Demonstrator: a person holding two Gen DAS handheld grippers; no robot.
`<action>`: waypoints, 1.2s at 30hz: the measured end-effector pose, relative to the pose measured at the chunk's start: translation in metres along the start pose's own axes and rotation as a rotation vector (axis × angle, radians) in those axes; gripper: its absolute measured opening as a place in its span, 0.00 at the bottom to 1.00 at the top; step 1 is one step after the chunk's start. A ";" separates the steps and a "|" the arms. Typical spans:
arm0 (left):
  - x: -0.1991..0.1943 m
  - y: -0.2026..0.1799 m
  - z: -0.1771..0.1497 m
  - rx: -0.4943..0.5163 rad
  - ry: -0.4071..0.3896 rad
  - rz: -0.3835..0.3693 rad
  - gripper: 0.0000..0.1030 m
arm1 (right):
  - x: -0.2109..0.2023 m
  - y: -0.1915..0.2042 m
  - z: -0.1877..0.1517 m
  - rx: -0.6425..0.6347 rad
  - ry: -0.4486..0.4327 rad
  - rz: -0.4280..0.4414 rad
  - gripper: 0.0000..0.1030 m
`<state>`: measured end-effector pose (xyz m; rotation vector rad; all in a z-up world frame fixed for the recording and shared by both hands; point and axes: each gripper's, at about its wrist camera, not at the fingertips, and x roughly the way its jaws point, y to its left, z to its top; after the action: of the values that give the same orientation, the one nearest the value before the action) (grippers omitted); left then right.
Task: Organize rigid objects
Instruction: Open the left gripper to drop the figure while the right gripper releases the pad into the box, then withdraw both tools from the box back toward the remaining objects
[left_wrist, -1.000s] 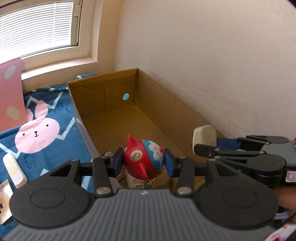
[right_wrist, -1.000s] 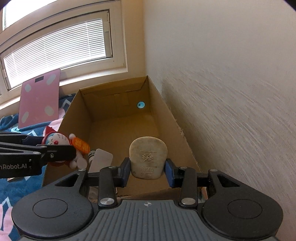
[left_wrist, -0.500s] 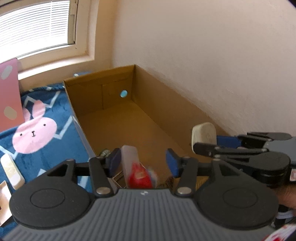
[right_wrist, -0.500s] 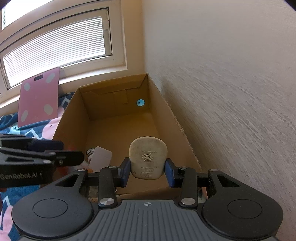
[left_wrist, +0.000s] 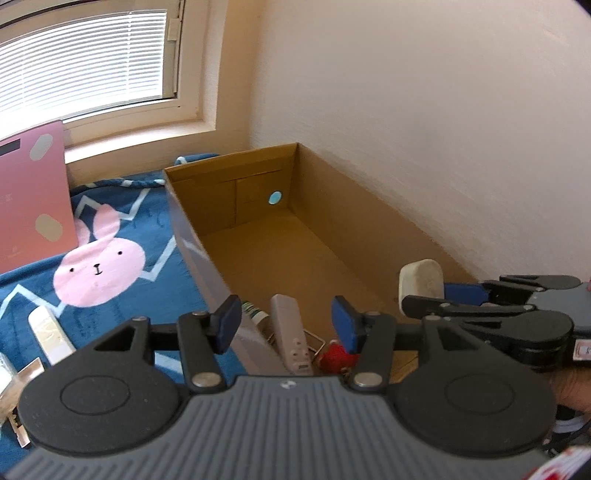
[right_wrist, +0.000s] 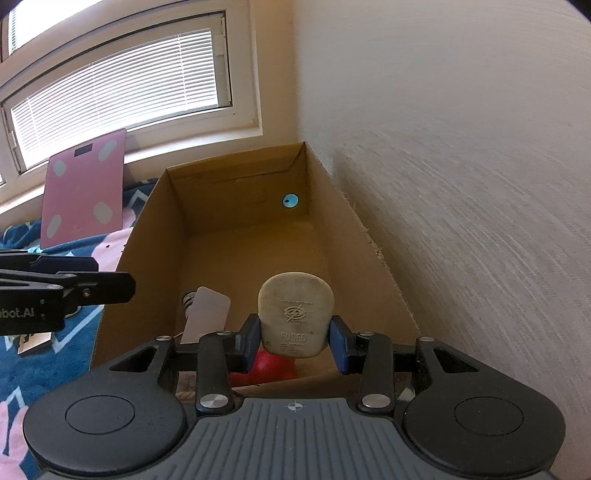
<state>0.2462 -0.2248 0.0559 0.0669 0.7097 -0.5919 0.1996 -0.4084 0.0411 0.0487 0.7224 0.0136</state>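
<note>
Daylight comes through the blinds of a window above a blue bunny-print blanket (left_wrist: 122, 221), where a pink scale (right_wrist: 83, 192) leans under the sill and a white stick-shaped item (left_wrist: 50, 330) lies loose at the far left. Next comes the cardboard box (left_wrist: 192, 236), pushed against the wall. My left jaws (left_wrist: 286, 323) stand partly open over its near end with nothing between the pads. Below them in the box lie a white remote (left_wrist: 291, 328) and a red toy (left_wrist: 338, 356). Further right, my right jaws (right_wrist: 295, 341) are clamped on the sides of a cream fused plug (right_wrist: 295, 314), held above the near end of the box.

From here I judge the risk to be the drop. The plug hangs right over the red toy, so letting go at this spot could make it bounce or knock things about. My two grippers sit close together, and a careless swing could clip one against the other.
</note>
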 end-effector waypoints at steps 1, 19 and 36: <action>0.000 0.002 -0.001 -0.003 0.001 0.003 0.47 | 0.000 0.001 0.000 -0.001 0.001 -0.002 0.35; -0.035 0.037 -0.016 -0.050 -0.029 0.085 0.62 | -0.031 0.016 0.008 0.033 -0.102 0.016 0.71; -0.157 0.143 -0.116 -0.157 -0.086 0.362 0.89 | -0.081 0.109 -0.025 0.001 -0.136 0.186 0.71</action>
<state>0.1589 0.0001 0.0467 0.0233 0.6392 -0.1908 0.1224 -0.3008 0.0811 0.1162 0.5796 0.1857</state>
